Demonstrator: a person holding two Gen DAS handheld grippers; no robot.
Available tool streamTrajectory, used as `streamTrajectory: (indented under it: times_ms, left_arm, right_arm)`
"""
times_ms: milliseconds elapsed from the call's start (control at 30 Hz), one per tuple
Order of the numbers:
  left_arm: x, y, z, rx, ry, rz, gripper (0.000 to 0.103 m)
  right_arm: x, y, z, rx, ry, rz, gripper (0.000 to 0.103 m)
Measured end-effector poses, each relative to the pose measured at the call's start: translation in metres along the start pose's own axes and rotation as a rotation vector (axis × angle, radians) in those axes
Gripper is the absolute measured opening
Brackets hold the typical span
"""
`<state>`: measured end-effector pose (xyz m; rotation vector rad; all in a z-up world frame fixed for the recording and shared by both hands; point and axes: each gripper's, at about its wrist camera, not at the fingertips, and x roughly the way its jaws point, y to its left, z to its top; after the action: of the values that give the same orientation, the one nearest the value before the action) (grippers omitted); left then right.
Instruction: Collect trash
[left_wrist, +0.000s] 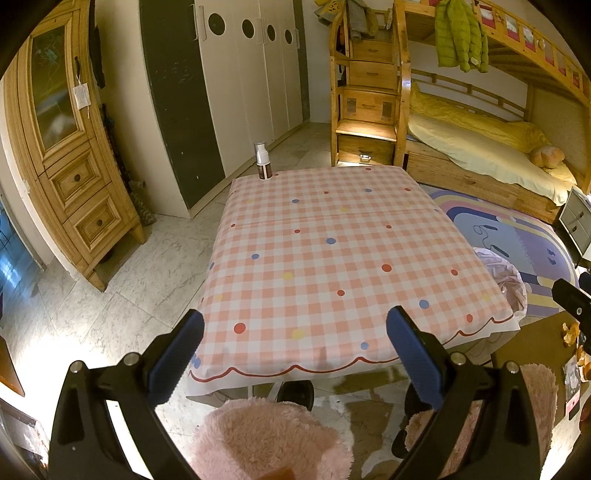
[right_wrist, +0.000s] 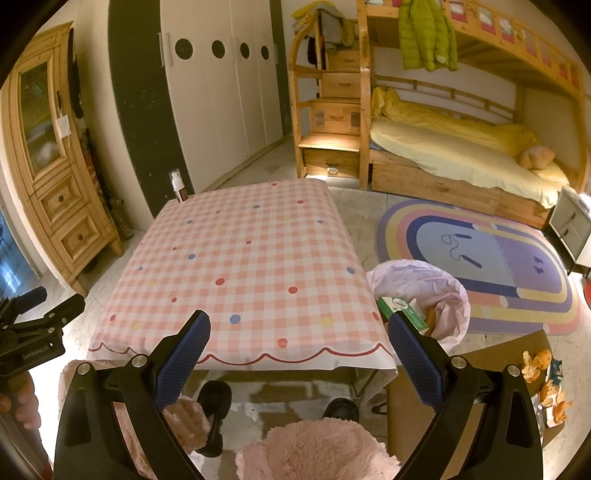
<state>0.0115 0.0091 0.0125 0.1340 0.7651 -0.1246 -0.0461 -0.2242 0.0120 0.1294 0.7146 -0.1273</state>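
Bedroom table in pink gingham cloth (right_wrist: 251, 258), bare except a far-corner spray bottle (left_wrist: 263, 162).
Left gripper (left_wrist: 295, 354) and right gripper (right_wrist: 299, 350) hover released, holding nothing; beside the table's right edge a pink-lined bin (right_wrist: 424, 295) holds trash; orange peels (right_wrist: 539, 376) lie on brown cardboard (right_wrist: 480, 369) nearer than the bin, probably next.

— What is carrying everything here?

— A table (right_wrist: 258, 258) is standing on the pale tiled floor (left_wrist: 140, 266), wearing a pink checked cloth with coloured dots. Only a spray bottle (left_wrist: 263, 162) is sitting on it, upright at the far left corner.

— And on the floor itself?

— A bin lined with a pale bag (right_wrist: 439, 295) is standing just beside the table's right edge. A rainbow rug (right_wrist: 498, 258) is lying beyond it. A brown board, possibly cardboard (right_wrist: 498, 369), is lying near the bin, with orange peel (right_wrist: 535, 363) resting on it.
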Motion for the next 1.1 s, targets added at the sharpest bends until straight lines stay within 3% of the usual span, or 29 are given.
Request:
streamTrajectory:
  times_ms: [1100]
  left_arm:
    - [0.0033, 0.0021, -0.0015, -0.003, 0.008, 0.002, 0.096]
  right_arm:
    - [0.0008, -0.0004, 0.0008, 0.004, 0.0, 0.003, 0.096]
